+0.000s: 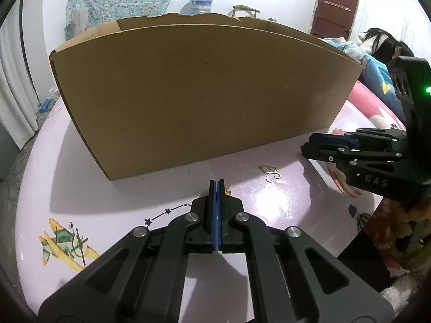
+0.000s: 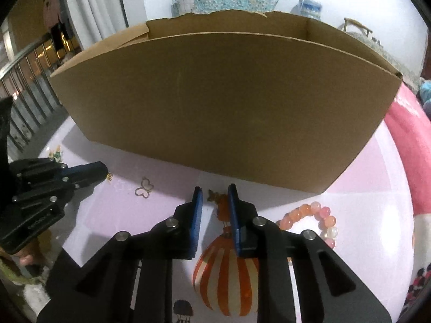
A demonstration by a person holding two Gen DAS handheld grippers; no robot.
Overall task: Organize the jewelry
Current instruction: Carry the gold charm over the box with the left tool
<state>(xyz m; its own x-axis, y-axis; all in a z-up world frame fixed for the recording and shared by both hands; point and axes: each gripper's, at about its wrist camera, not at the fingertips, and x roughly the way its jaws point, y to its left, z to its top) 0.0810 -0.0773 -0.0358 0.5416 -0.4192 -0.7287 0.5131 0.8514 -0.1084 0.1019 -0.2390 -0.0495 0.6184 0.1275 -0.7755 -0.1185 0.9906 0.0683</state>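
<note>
The small gold charm (image 2: 214, 197) lies on the table (image 2: 363, 177) just before the cardboard box (image 2: 215, 102), so I bracket it with my right tongs (image 2: 214, 196), their blades apart on either side and not yet pinching. My left tongs (image 1: 217, 185) are clenched; a bit of gold chain (image 1: 228, 190) shows beside the tips, perhaps caught there, though I can't be sure. The butterfly pendant (image 2: 144, 187) waits between my two tools, the bead bracelet (image 2: 317, 219) to my right.
</note>
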